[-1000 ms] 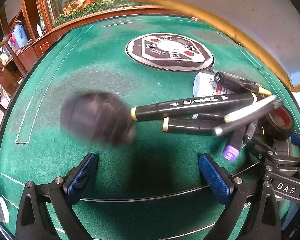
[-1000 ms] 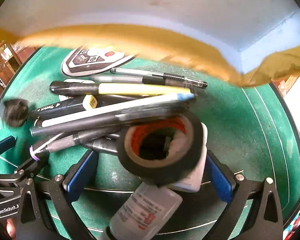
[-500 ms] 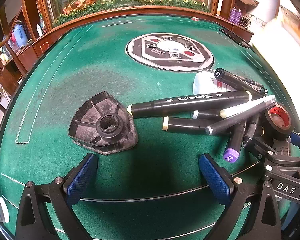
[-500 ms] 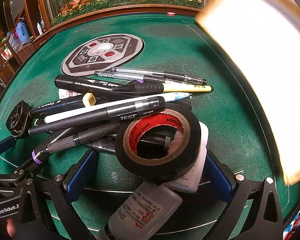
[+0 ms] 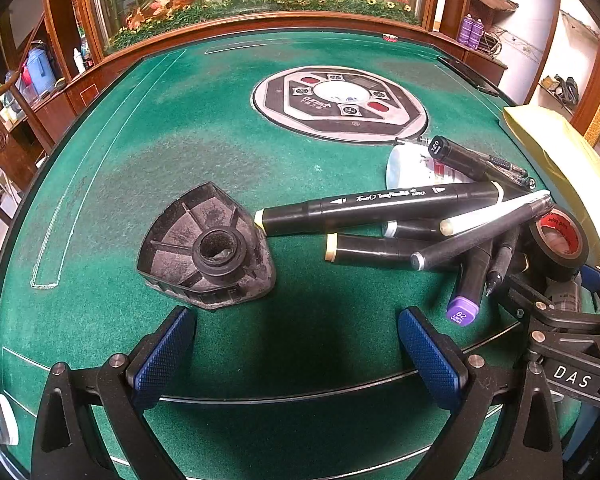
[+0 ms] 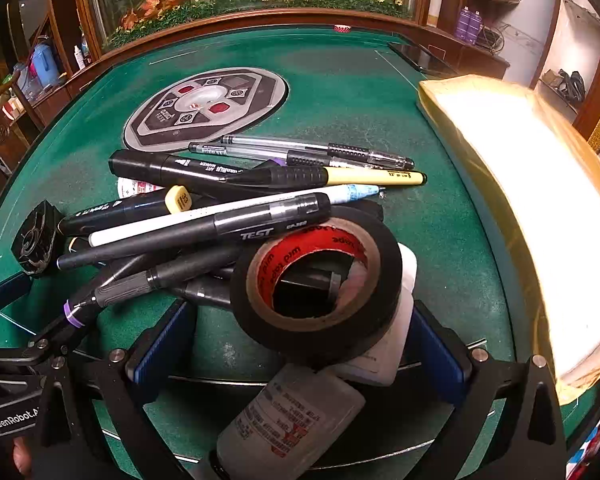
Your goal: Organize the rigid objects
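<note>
**Both grippers spread wide over a green felt table, pile of pens at the right**

The green felt table (image 5: pixel 188 136) lies bare from 9 to 12 o'clock in the left wrist view, out to its brown wooden rim (image 5: pixel 260 20). A grey round control panel (image 5: pixel 340 102) is set into the felt at 1 o'clock. At 3 o'clock a yellow padded envelope (image 6: pixel 540 208) closes off that side.

The left gripper (image 5: pixel 296 344) has its blue-padded fingers (image 5: pixel 162 356) wide apart, holding nothing. Just beyond them, at 11 o'clock, sits a dusty black triangular plastic part (image 5: pixel 208 248), hollow side up, one corner toward 12.

The long black art marker (image 5: pixel 380 210) runs from 9 to 3 o'clock, its pale end touching the triangular part. The other pens lie heaped roughly parallel; a black marker with a purple cap (image 5: pixel 466 298) points its cap toward 6.

The right gripper (image 6: pixel 296 348) is also spread, closed on nothing. A black roll of electrical tape with a red core (image 6: pixel 320 284) leans between its fingers on a white plastic bottle (image 6: pixel 384 344); a grey labelled bottle (image 6: pixel 292 420) lies nearer, at 6.

Only the right wrist view shows two clear ballpoint pens (image 6: pixel 320 150) and a yellow-barrelled pen (image 6: pixel 372 178) at 12. Only the left view shows the triangular part's ribbed inside.
</note>
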`<act>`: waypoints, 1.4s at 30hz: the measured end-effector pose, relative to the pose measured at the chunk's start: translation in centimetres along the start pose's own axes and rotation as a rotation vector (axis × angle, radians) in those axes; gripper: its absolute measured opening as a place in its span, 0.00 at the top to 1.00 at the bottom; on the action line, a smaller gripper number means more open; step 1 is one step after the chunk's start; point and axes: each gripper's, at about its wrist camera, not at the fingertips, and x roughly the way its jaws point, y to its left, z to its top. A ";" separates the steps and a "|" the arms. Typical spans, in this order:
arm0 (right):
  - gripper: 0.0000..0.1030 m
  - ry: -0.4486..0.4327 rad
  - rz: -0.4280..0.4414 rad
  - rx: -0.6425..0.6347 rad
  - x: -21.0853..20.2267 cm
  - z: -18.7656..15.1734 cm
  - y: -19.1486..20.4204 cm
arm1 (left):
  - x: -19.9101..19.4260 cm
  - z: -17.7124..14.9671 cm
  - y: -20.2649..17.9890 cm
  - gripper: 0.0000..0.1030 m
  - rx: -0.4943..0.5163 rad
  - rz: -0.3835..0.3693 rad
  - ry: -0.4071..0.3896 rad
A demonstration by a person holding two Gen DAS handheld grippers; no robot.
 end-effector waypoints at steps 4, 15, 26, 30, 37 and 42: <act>0.00 0.000 0.000 -0.001 0.1 0.0 0.1 | 0.0 0.0 0.0 0.01 0.000 0.000 0.000; 0.00 0.001 0.000 -0.001 0.1 -0.2 0.2 | 0.0 0.0 0.0 0.01 0.000 0.000 0.000; 0.00 0.001 0.000 -0.002 0.1 -0.3 0.4 | 0.0 0.0 0.0 0.01 -0.001 0.000 0.000; 0.00 0.000 0.000 -0.002 0.1 -0.2 0.1 | 0.0 0.0 0.0 0.01 -0.001 0.000 0.000; 0.00 0.000 -0.001 -0.001 0.0 -0.2 0.0 | 0.0 0.0 0.0 0.01 -0.001 0.000 0.000; 0.00 0.000 -0.001 -0.001 0.0 -0.2 -0.1 | 0.0 0.0 0.0 0.01 -0.001 0.000 0.000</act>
